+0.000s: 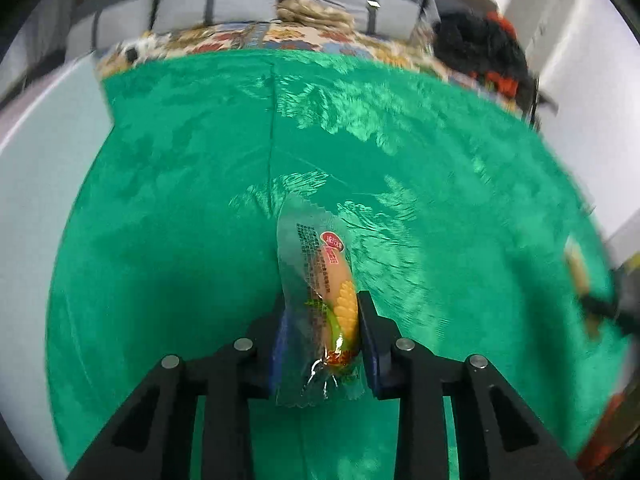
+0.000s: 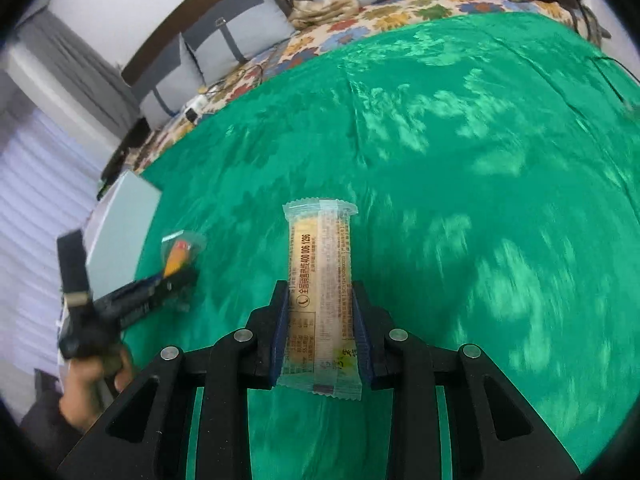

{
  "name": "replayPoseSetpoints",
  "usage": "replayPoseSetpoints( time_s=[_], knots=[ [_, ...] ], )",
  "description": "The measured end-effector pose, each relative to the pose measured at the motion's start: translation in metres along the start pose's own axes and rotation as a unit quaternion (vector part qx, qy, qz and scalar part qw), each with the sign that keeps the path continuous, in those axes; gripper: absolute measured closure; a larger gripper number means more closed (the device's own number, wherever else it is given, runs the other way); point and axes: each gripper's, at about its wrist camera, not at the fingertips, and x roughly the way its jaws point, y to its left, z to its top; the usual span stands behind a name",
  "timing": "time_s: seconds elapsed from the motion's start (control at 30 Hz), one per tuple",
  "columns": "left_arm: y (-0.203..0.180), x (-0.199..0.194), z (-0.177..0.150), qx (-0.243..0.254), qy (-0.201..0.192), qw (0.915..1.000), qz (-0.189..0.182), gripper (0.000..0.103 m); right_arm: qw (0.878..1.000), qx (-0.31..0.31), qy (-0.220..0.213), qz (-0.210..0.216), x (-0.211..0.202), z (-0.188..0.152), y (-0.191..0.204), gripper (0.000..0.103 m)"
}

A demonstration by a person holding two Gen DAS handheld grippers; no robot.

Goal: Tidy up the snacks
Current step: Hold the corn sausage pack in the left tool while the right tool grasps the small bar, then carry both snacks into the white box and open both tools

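There were two grippers, left (image 1: 320, 300) and right (image 2: 320, 292), two wrapped snacks, a corn sausage (image 1: 334, 300) and a biscuit bar (image 2: 320, 288), and one green cloth (image 1: 180, 200)

The right gripper (image 1: 600, 304) is a blur cut by the left wrist view's right edge. In each view the fingers (image 2: 280, 320) hide the gripped sides of the corn sausage (image 1: 332, 304) and the bar (image 2: 320, 300).

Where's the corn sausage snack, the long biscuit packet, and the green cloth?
corn sausage snack (image 1: 334, 292): left wrist view, on the yellow corn picture.
long biscuit packet (image 2: 320, 280): right wrist view, on the printed middle of the wrapper.
green cloth (image 2: 480, 200): right wrist view, on a bare patch.
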Motion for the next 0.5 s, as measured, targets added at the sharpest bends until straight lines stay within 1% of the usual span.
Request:
replayPoseSetpoints(
  time_s=[0.07, 0.17, 0.23, 0.3, 0.33, 0.37, 0.4, 0.43, 0.5],
  knots=[
    [0.006, -0.016, -0.009, -0.027, -0.008, 0.9993, -0.026, 0.073, 1.0, -0.016, 0.0, 0.006, -0.012, -0.012, 0.01, 0.072],
    [0.018, -0.055, -0.024, -0.071, -0.034, 0.995, -0.062, 0.073, 0.999, -0.051, 0.002, 0.017, -0.024, -0.022, 0.038, 0.072],
    [0.031, -0.094, -0.032, -0.102, -0.062, 0.9888, -0.089, 0.073, 0.996, -0.079, 0.004, 0.034, -0.031, -0.023, 0.068, 0.072],
    [0.049, -0.14, -0.036, -0.124, -0.097, 0.9824, -0.101, 0.072, 0.993, -0.106, 0.002, 0.059, -0.035, -0.022, 0.106, 0.072],
    [0.06, -0.161, -0.039, -0.13, -0.113, 0.98, -0.101, 0.072, 0.989, -0.126, 0.001, 0.08, -0.038, -0.022, 0.134, 0.072],
    [0.078, -0.188, -0.04, -0.136, -0.132, 0.9776, -0.092, 0.072, 0.986, -0.139, 0.001, 0.096, -0.039, -0.022, 0.157, 0.072],
    [0.092, -0.205, -0.042, -0.141, -0.142, 0.9764, -0.082, 0.072, 0.98, -0.156, 0.003, 0.121, -0.038, -0.022, 0.189, 0.072],
    [0.108, -0.221, -0.045, -0.146, -0.15, 0.9756, -0.067, 0.072, 0.975, -0.168, 0.008, 0.143, -0.036, -0.024, 0.216, 0.072],
    [0.147, -0.25, -0.053, -0.156, -0.16, 0.9745, -0.017, 0.071, 0.965, -0.189, 0.019, 0.181, -0.027, -0.026, 0.266, 0.072]
  ],
)
